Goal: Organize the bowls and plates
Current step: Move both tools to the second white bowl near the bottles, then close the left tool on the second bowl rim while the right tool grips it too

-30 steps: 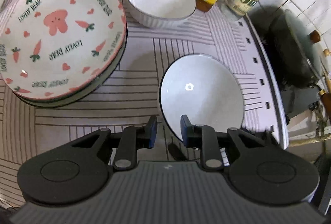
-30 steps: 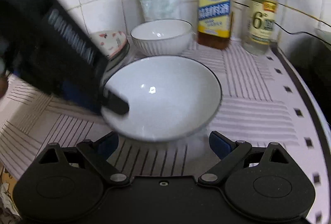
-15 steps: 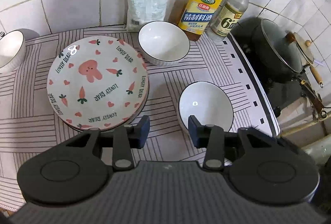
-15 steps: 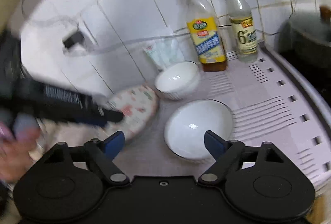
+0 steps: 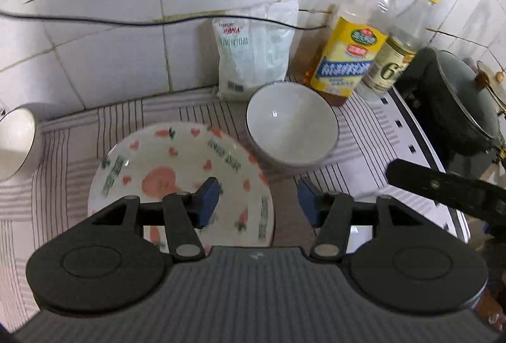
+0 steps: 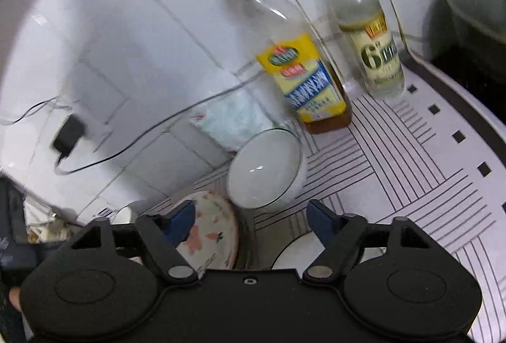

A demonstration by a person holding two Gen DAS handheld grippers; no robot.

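Left gripper [image 5: 257, 200] jaws apart, just been opening, nothing between them. Right gripper [image 6: 251, 221] jaws wide, just been closing a bit, also empty. Carrot plate [image 5: 177, 172] sits on the striped mat [image 5: 357, 134]; white bowl [image 5: 292, 124] just beside it, toward the bottles [image 5: 346, 58].

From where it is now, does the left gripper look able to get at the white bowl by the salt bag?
Probably yes. The left gripper is open and empty, its jaws having just been opening, and the white bowl sits just ahead. Only the carrot-print plate lies below, left of the path.
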